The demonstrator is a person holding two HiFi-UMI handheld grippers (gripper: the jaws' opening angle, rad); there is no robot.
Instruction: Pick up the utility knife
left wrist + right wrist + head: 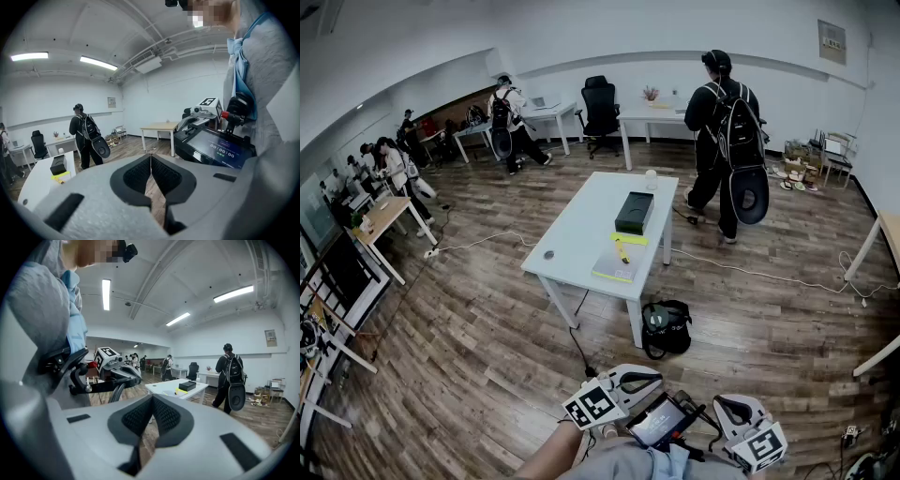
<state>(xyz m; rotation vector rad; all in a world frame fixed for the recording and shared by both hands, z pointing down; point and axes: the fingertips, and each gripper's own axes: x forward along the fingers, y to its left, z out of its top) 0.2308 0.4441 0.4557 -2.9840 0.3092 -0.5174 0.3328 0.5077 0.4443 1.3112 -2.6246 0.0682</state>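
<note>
Looking down the room, we saw the long white table [581, 225] standing well apart from us on the wooden floor [469, 328]. The yellow utility knife [622, 251] lay towards the table's near end, on a flat pale grey pad [614, 270]. Just beyond it, further along the table, sat a black rectangular box [635, 213]. A small white cup [652, 178] stood at the far end, and a small dark round thing [548, 253] lay near the left edge.

We held the left gripper [151, 160] low against our body. Its ribbed black pads were clenched tip to tip, with nothing between them. The right gripper [152, 401] was likewise clenched on nothing, and both were far from the knife. A dark handheld screen [661, 420] sat between the two grippers.

A black bag [666, 328] rested on the floor beside the table's near right leg. A person in dark clothes with a black backpack [727, 131] stood beyond the table, to the right.
</note>
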